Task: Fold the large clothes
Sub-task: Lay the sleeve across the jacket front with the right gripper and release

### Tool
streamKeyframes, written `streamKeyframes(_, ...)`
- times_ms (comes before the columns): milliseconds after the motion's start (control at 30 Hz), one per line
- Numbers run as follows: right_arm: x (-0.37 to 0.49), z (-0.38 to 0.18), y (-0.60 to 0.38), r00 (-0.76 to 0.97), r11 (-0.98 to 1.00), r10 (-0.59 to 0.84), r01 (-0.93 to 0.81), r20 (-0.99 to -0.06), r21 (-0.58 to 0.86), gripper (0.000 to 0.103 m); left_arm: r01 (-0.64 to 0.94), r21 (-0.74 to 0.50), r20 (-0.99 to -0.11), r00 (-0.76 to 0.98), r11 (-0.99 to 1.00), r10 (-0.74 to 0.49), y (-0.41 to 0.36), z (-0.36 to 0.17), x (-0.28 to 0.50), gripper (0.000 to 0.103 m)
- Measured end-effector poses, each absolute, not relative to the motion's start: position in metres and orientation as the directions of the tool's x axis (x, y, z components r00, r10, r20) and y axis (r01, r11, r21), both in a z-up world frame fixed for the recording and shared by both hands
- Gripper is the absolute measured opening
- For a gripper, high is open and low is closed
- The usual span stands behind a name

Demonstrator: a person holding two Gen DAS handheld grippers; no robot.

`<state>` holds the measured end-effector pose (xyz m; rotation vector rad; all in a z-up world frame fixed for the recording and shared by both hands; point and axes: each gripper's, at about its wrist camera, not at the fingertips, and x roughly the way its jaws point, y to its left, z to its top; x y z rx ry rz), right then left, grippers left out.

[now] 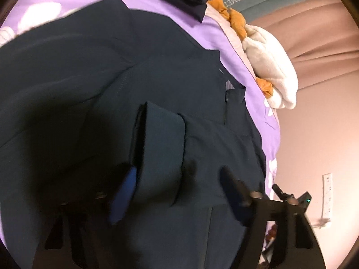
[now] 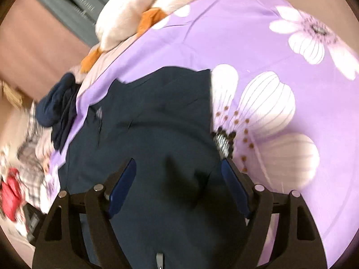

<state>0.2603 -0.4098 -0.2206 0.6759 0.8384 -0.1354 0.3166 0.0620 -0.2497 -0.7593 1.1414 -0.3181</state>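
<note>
**Dark jacket spread on a flowered bed, both tongs open above it**

Lilac bedding [image 2: 202, 33] printed with large white flowers fills the background, with pink walls beyond. At the bed's far edge lie a cream plush blanket [image 1: 269, 60] and some orange cloth [image 1: 235, 18]. A bundle of navy clothing [image 2: 60, 103] sits at one side of the bed.

A large dark navy garment [image 1: 112, 78], apparently a jacket, lies spread on the bedding. It shows stitched seams, a short zip near one edge and a turned-back cuff [image 1: 161, 148]. The weave looks smooth and thin, so it should be light, limp and a little slippery. It will probably drape and slide rather than hold a crease. Doubled parts, such as the cuff, a seam or the hem, look like the surest places to pinch.

The left gripper [image 1: 179, 179] hovers close over the garment. Its blue-padded fingers are spread wide and hold nothing. The cuff sits between them, nearer the left pad, and whether that pad touches the cloth cannot be told.

The right gripper [image 2: 179, 168] is also spread wide and holds nothing. Dark cloth, with a raised wrinkle, lies directly between and beneath its fingers. The garment's edge, where the flowered sheet begins, runs just beside the right finger.
</note>
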Motion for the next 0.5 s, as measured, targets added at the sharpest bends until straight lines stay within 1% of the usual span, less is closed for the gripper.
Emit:
streamKeyframes(33,0.260,-0.221,-0.416,0.678,0.779,0.143,0.373,-0.721,0.505,0.079,-0.157,-0.672,-0.713,0.401,0.723,-0.575,0.061,-0.253,0.320,0.055)
streamKeyframes(67,0.263,-0.226,-0.415,0.682,0.775,0.130,0.383,-0.720,0.502,0.079,-0.169,-0.668,-0.721,0.391,0.725,-0.572,0.060,-0.257,0.323,0.042)
streamKeyframes(100,0.267,-0.229,-0.417,0.683,0.771,0.118,0.394,-0.721,0.499,0.079,-0.175,-0.671,-0.720,0.387,0.721,-0.576,0.060,-0.260,0.326,0.035)
streamKeyframes(133,0.269,-0.232,-0.419,0.682,0.764,0.113,0.406,-0.723,0.502,0.078,-0.179,-0.674,-0.718,0.387,0.716,-0.579,0.061,-0.263,0.327,0.014)
streamKeyframes(167,0.275,-0.236,-0.421,0.677,0.755,0.112,0.418,-0.728,0.505,0.076,-0.172,-0.673,-0.718,0.385,0.719,-0.580,0.061,-0.263,0.329,0.003)
streamKeyframes(233,0.294,-0.243,-0.422,0.663,0.752,0.106,0.434,-0.741,0.496,0.066,-0.143,-0.641,-0.735,0.396,0.754,-0.550,0.059,-0.256,0.328,0.003)
streamKeyframes(267,0.296,-0.245,-0.427,0.669,0.750,0.120,0.423,-0.734,0.508,0.062,-0.113,-0.609,-0.748,0.410,0.785,-0.522,0.057,-0.248,0.329,0.003)
streamKeyframes(300,0.302,-0.246,-0.426,0.678,0.751,0.143,0.401,-0.722,0.525,0.045,-0.087,-0.586,-0.753,0.425,0.806,-0.502,0.056,-0.241,0.329,0.003)
streamKeyframes(333,0.306,-0.246,-0.423,0.687,0.750,0.179,0.368,-0.704,0.549,0.020,-0.055,-0.562,-0.753,0.447,0.826,-0.483,0.055,-0.232,0.330,0.003)
streamKeyframes(367,0.303,-0.243,-0.427,0.687,0.756,0.188,0.355,-0.702,0.550,0.016,-0.023,-0.535,-0.751,0.472,0.845,-0.463,0.054,-0.222,0.331,0.003)
streamKeyframes(433,0.302,-0.238,-0.426,0.697,0.781,0.155,0.348,-0.700,0.519,0.011,0.019,-0.499,-0.744,0.504,0.866,-0.440,0.052,-0.208,0.336,0.003)
streamKeyframes(500,0.294,-0.234,-0.431,0.730,0.777,0.123,0.351,-0.672,0.523,0.011,0.046,-0.471,-0.749,0.507,0.881,-0.427,0.049,-0.206,0.338,0.003)
